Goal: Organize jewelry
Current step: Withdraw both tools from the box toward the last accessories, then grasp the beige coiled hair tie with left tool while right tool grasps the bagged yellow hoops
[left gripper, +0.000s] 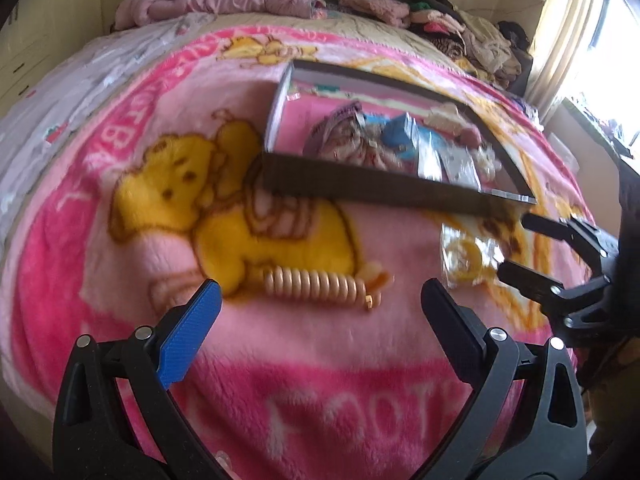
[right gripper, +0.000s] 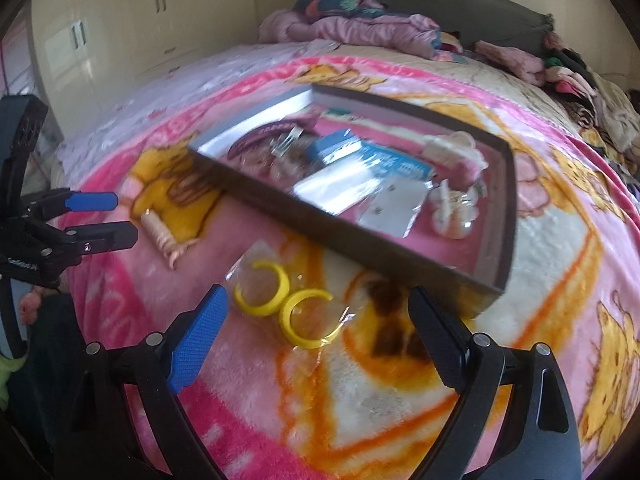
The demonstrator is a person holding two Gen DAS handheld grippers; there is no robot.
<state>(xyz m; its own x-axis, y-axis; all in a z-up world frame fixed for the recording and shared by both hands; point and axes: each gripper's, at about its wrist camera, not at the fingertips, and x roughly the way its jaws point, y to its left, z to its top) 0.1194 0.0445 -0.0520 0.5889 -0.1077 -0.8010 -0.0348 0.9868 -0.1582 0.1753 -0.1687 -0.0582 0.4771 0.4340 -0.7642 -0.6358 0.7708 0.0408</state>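
Observation:
A shallow dark box (left gripper: 360, 188) lies on the pink cartoon blanket and holds several jewelry packets, blue cards and clips. A peach disc-bead bracelet (left gripper: 312, 282) lies on the blanket just ahead of my left gripper (left gripper: 320, 294), which is open and empty above it. A clear bag with two yellow hoop earrings (right gripper: 288, 308) lies in front of the box (right gripper: 360, 240), between the spread fingers of my open right gripper (right gripper: 318, 296), untouched. Each gripper shows in the other's view: the right gripper (left gripper: 512, 245) by the earring bag (left gripper: 468, 256), the left gripper (right gripper: 126, 218) by the bracelet (right gripper: 160, 232).
Heaped pink bedding (right gripper: 352, 28) and piles of clothes (left gripper: 472, 36) lie at the head of the bed. Cream wardrobe doors (right gripper: 120, 20) stand to the left. A curtained window (left gripper: 576, 40) is on the right. The blanket (right gripper: 280, 400) spreads soft and uneven around the box.

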